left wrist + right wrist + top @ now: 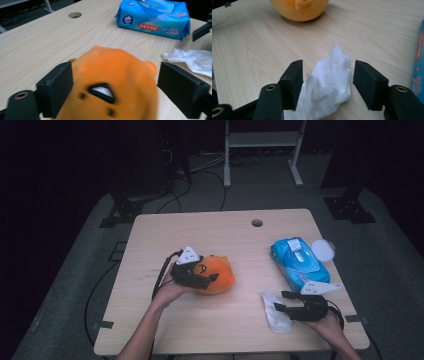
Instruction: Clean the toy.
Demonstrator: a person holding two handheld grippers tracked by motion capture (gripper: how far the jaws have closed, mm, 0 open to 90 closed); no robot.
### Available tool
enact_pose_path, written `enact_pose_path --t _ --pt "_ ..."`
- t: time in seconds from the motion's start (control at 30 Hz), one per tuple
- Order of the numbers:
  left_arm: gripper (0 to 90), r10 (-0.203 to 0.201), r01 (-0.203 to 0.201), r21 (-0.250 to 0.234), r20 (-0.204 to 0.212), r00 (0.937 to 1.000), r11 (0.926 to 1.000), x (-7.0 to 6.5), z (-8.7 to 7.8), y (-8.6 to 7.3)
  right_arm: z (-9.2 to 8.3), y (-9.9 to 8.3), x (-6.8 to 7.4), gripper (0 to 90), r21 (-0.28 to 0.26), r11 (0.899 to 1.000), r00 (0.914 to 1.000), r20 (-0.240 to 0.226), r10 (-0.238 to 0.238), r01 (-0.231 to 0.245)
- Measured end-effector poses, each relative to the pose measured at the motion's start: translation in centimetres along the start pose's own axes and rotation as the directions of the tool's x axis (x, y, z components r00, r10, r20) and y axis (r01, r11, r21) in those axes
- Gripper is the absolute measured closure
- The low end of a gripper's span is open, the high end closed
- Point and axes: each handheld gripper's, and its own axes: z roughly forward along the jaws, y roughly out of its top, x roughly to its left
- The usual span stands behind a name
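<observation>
The orange plush toy [216,274] lay on the table [220,330] just left of the frame's centre in the high view, with the left hand-held gripper [210,279] around its near side. In the left gripper view its jaws stood apart, the left one close against the plush, the right one clear of it, so no grip was judged to be made. The crumpled white wipe [328,85] lay at the lower right of the high view, between the open jaws of the right hand-held gripper [327,82], whose pads did not press on it.

To do the step well, the wipe would best be taken near its bunched middle, so that a loose edge did not slip out, and the toy steadied before any wiping. The plush would give under pressure, so a gentle close was advised.

A blue pack of wipes [299,262], its lid open, lay at the right of the table. The table was pale wood with a round hole [257,223] near its far edge. Grey floor, cables and a white frame [262,140] were seen in the dark room beyond.
</observation>
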Motion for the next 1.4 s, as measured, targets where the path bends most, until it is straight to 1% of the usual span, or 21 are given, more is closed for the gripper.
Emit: enact_pose_path --t 0.03,0.07,0.13,0.27,0.4,0.5,0.57,0.67,0.9,0.97,1.0,1.07,1.13,1.4 --pt "11.3 0.005 -0.005 0.004 -0.004 1.0000 1.0000 -0.1 -0.2 0.0 0.0 0.0 -0.1 37.5 -0.003 1.000 1.0000 0.003 0.004 -0.004" --pt "11.1 0.002 -0.002 0.000 -0.003 1.0000 1.0000 -0.1 -0.4 -0.1 -0.1 0.0 -0.1 36.0 -0.006 1.000 0.9999 0.008 0.007 -0.007" --pt "10.0 -0.002 0.002 -0.001 -0.004 1.0000 1.0000 -0.2 -0.8 -0.2 -0.2 0.0 -0.1 33.9 -0.009 1.000 0.9997 0.025 -0.002 0.002" --pt "9.0 -0.015 0.015 -0.009 -0.007 0.9999 0.9998 -0.5 -1.6 -0.7 -0.4 0.0 -0.2 31.0 -0.009 1.000 0.9994 0.035 0.006 -0.005" --pt "8.9 -0.008 0.008 -0.015 -0.013 0.9999 0.9998 -0.9 -2.5 -1.1 -0.6 0.1 -0.1 30.3 -0.023 1.000 0.9990 0.045 0.007 -0.006" --pt "7.9 -0.005 0.004 -0.017 -0.023 0.9997 0.9998 -1.0 -3.2 -1.2 -0.6 0.1 0.0 29.7 -0.026 1.000 0.9990 0.044 0.011 -0.010" --pt "6.7 -0.010 0.010 -0.024 -0.030 0.9995 0.9997 -1.1 -3.7 -1.3 -0.7 0.2 0.0 29.4 -0.026 1.000 0.9989 0.047 0.005 -0.004" --pt "6.6 -0.012 0.011 -0.025 -0.040 0.9991 0.9996 -1.0 -4.3 -1.5 -0.8 0.2 -0.1 28.8 -0.032 0.999 0.9989 0.047 0.010 -0.008" --pt "6.6 -0.018 0.017 -0.029 -0.050 0.9986 0.9995 -1.1 -5.1 -2.2 -0.8 0.2 -0.2 28.0 -0.028 1.000 0.9982 0.059 0.012 -0.011" --pt "6.6 -0.028 0.026 -0.027 -0.062 0.9977 0.9993 -1.1 -5.2 -2.5 -0.9 0.1 -0.2 28.0 -0.027 1.000 0.9982 0.059 0.014 -0.012" --pt "6.6 -0.038 0.036 -0.027 -0.063 0.9973 0.9990 -1.0 -5.3 -2.7 -0.9 0.1 -0.2 28.0 -0.028 1.000 0.9981 0.060 0.013 -0.011" --pt "6.6 -0.042 0.041 -0.025 -0.064 0.9971 0.9989 -1.0 -5.4 -2.9 -0.9 0.1 -0.2 28.0 -0.028 1.000 0.9981 0.061 0.013 -0.011" --pt "6.6 -0.056 0.054 -0.031 -0.073 0.9957 0.9981 -0.9 -5.7 -3.4 -0.9 0.1 -0.2 27.7 -0.027 1.000 0.9982 0.060 0.011 -0.010" --pt "6.6 -0.085 0.084 -0.020 -0.075 0.9935 0.9963 -0.8 -6.0 -4.9 -0.6 0.1 -0.1 27.0 -0.003 1.000 0.9982 0.060 0.007 -0.007"
